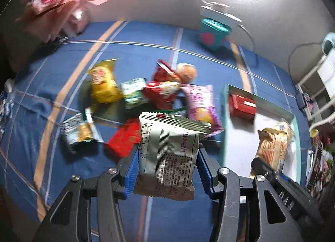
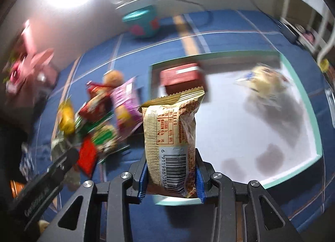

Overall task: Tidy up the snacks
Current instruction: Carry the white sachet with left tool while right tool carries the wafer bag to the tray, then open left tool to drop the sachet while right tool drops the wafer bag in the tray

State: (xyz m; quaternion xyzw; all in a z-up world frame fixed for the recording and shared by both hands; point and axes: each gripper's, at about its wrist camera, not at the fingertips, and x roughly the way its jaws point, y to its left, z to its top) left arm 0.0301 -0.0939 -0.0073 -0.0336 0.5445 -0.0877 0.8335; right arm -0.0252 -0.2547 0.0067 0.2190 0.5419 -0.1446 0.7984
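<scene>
I have a packet in each claw. My left claw (image 1: pixel 166 164) is closed on a silver pack (image 1: pixel 169 154), its blue pads pressing both long edges so the pack stands upright between them, printed back toward the camera. I judge that edge grip suits it: the pack is flat and crinkly, and pinching across the width keeps it from folding or sliding.

My right claw (image 2: pixel 171 174) is clamped the same way on a tan pack (image 2: pixel 171 137), barcode end low between the pads, sealed top up. It hangs over the near rim of the tray (image 2: pixel 314 129), which seems the place the snacks are meant to go. From the left view I see that same tan pack (image 1: pixel 271 147) over the tray's white floor.

The tray sits on the blue striped bed cover (image 1: pixel 146 41), to the right of the loose pile. Already inside it lie a red box (image 2: pixel 180 76) toward the far left corner and a pale bag (image 2: pixel 263 83) toward the far right, well apart, so the middle and near floor are free for what I carry.

The pile left of the tray holds a yellow bag (image 1: pixel 103 84), a purple bag (image 1: pixel 202 103), a red pack (image 1: pixel 123 138) and others, overlapping. So I judge the sorting under way, with much left.

Both views are blurred, so I cannot tell how high either pack hangs above the tray or cover. Lowering the tan one first looks sensible; the silver one must cross over the tray's left wall.
</scene>
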